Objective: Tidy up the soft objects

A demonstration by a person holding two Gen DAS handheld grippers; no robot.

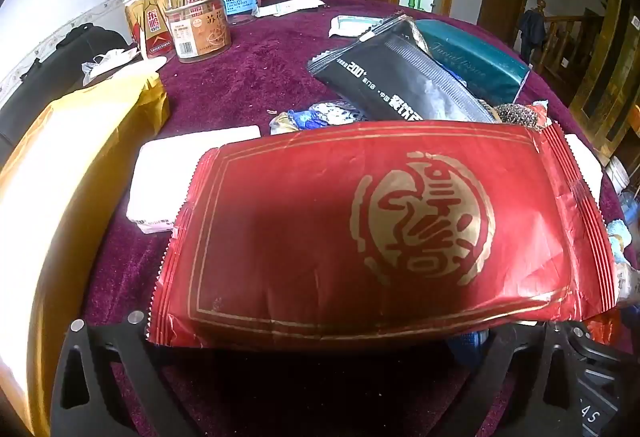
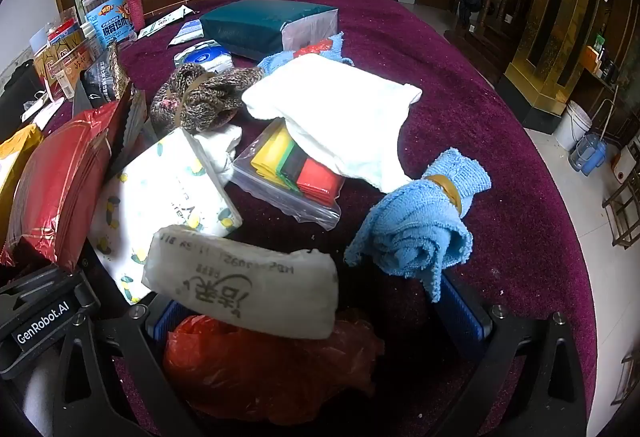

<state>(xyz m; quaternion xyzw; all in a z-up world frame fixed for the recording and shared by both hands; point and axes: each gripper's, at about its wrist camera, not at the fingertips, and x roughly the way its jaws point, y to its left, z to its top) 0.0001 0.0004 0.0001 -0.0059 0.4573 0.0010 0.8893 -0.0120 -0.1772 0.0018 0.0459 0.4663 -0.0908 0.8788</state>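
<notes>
In the left wrist view a big red tissue pack with a gold seal point(image 1: 380, 233) fills the middle; its near edge lies over my left gripper point(image 1: 316, 341), whose fingertips are hidden under it. In the right wrist view my right gripper point(image 2: 320, 321) stands wide open, its blue pads point(image 2: 460, 313) apart, over a small white tissue pack point(image 2: 244, 285) and a red plastic bag point(image 2: 264, 369). A rolled blue towel point(image 2: 420, 229) lies just beyond the right finger. The red pack point(image 2: 60, 181) shows at the left.
A purple cloth point(image 2: 480, 109) covers the round table. On it lie a white cloth point(image 2: 340, 117), a bag of coloured sheets point(image 2: 296, 173), a lemon-print pack point(image 2: 168, 189), a knitted bundle point(image 2: 200, 97), a teal tissue pack point(image 2: 260, 25), a black pack point(image 1: 392, 77), a gold pack point(image 1: 60, 189). Jars point(image 1: 196, 25) stand far left.
</notes>
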